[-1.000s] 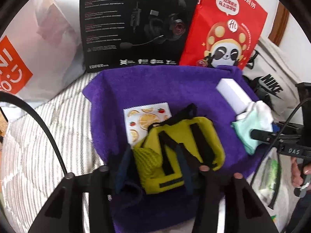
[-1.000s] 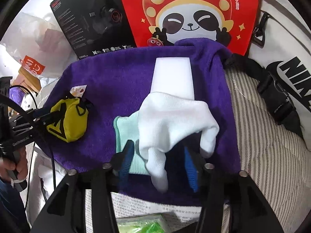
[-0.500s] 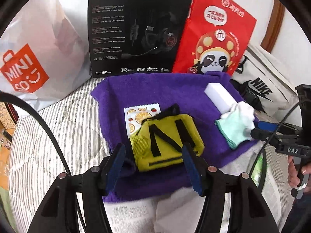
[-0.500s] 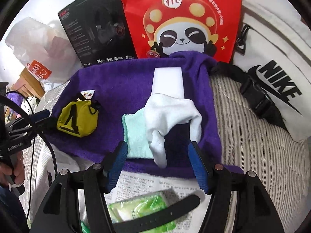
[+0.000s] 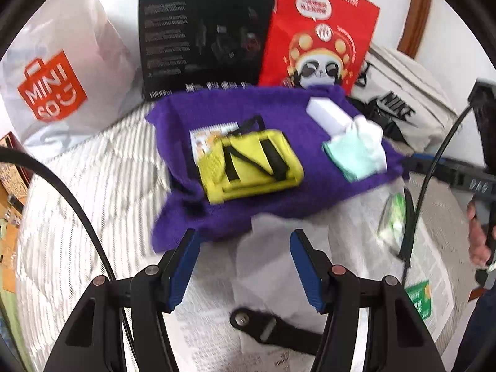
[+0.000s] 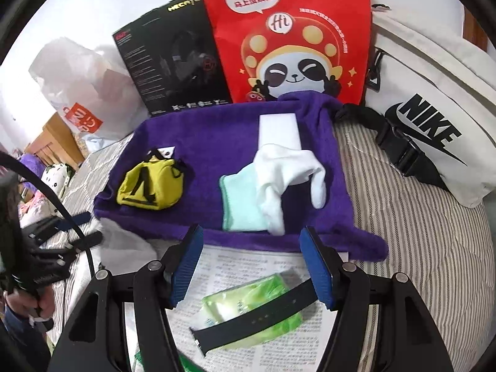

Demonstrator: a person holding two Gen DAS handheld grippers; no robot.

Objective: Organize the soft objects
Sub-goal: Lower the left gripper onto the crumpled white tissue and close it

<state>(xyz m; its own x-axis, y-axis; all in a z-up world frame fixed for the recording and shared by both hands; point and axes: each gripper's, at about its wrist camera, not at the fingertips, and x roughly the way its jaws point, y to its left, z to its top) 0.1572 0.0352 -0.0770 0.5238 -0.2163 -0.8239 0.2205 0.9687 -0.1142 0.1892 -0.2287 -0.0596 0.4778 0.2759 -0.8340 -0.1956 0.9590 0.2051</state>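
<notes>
my left jaws (image 5: 245, 266) stand apart with nothing between the blue pads; they hang over a sheet of printed paper (image 5: 356, 248) that lies on the striped bed (image 5: 77, 186). my right jaws (image 6: 251, 266) likewise stand apart and hold nothing; they have just been opening, with no thing between them, though the last of that widening is already done. below them lie a green packet (image 6: 248, 307) and a black strap (image 6: 257, 319) on the same paper.

ahead of both jaws a purple towel (image 6: 201, 136) is spread on the bed. on it, toward my left, sits the yellow pouch (image 5: 251, 164) with black straps, partly covering a fruit-print card (image 5: 201, 136). toward my right lie a white sock (image 6: 288, 170) draped over a mint-green sock (image 6: 238, 201), and the white sock's upper end overlaps a white block (image 6: 279, 130). pouch and socks are well apart, and neither touches my jaws.

behind the towel stand a black headset box (image 6: 179, 62) and a red panda bag (image 6: 288, 37); a white shopping bag (image 5: 62, 71) leans at the far left, a white sports bag (image 6: 434, 108) at the far right. in the left view, the person's right hand (image 5: 479, 235) grips the other handle at the frame's edge.
</notes>
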